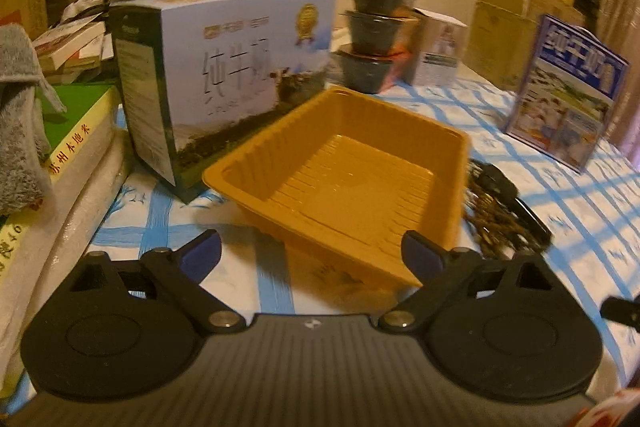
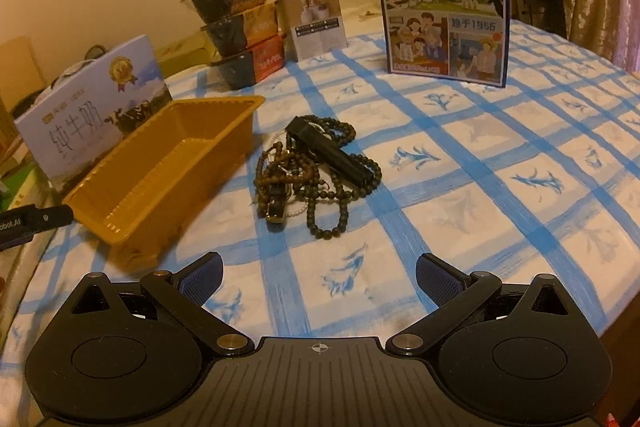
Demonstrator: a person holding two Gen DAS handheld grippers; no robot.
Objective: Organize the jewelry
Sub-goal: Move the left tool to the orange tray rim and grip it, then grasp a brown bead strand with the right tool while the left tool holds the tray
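Right, both my left tongs (image 1: 311,254) and right tongs (image 2: 319,271) are spread wide, holding nothing. The bead tangle (image 2: 316,173) lies on the worktop (image 2: 500,195) just beside the empty yellow tray (image 2: 132,187). I'd come down with the right over a thick bunch of strands, avoiding the black bar (image 2: 334,153), then lift slowly.

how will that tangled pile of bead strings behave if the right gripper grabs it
The bead strings look floppy, so they would likely droop and dangle. They lie knotted with a black bar, so one pinch may drag the clump. Round beads could slip between the pads.
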